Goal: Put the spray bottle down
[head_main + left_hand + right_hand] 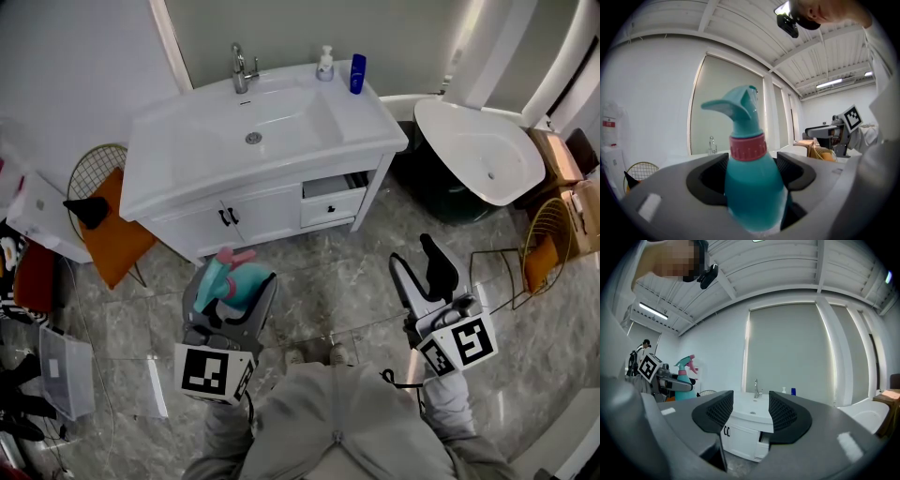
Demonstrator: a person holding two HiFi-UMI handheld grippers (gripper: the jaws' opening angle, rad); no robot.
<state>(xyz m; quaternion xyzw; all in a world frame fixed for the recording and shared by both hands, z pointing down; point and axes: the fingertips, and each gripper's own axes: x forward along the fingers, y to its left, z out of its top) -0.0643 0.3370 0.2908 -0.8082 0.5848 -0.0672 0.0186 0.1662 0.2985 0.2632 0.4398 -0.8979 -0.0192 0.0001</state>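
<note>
Left gripper [752, 171] clamps upright teal spray bottle [752, 199]; pink collar, teal nozzle.

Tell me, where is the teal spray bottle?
The teal plastic spray bottle stands upright, clamped in the left gripper's jaws, at the head view's lower left, in front of the white vanity cabinet.

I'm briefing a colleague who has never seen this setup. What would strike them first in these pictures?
First, the teal spray bottle with its pink collar, clamped upright in the left claw and filling that claw's camera view. Next, the white sink vanity straight ahead, and the right claw, open and empty, aimed at it.
</note>
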